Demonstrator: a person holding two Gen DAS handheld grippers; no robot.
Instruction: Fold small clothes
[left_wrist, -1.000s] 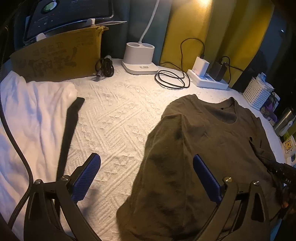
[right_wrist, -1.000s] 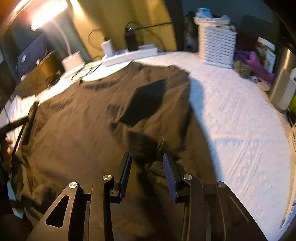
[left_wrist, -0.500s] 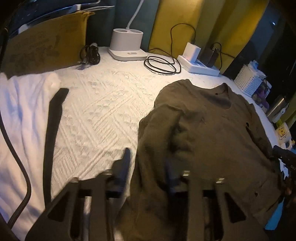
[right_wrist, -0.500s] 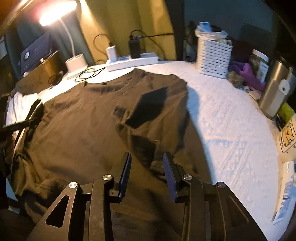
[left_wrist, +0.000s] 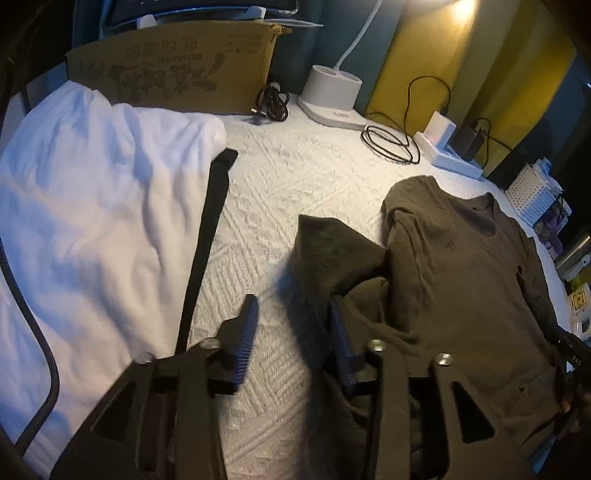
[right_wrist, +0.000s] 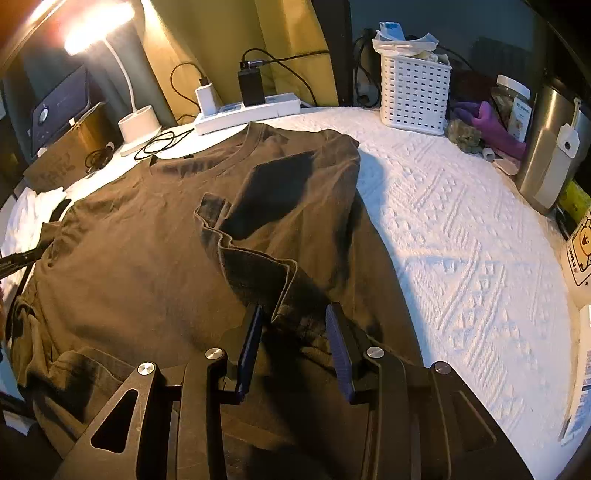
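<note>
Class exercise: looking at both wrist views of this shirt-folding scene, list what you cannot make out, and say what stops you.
- Left wrist view: the brown shirt's lower hem, cut off by the frame's bottom edge and the left tool.
- Right wrist view: whether the right tool pinches the folded sleeve; shadow hides contact.
- Right wrist view: the jar label, too small.

The T-shirt (right_wrist: 155, 236) is spread flat on the bedspread (right_wrist: 461, 229), collar toward the far edge, one sleeve (right_wrist: 258, 251) folded inward over the body. Along the far edge are set a lamp base (right_wrist: 138, 123), a power strip (right_wrist: 247, 110) and a basket (right_wrist: 415, 96). A white garment (left_wrist: 85, 206) is laid at the left edge.
</note>
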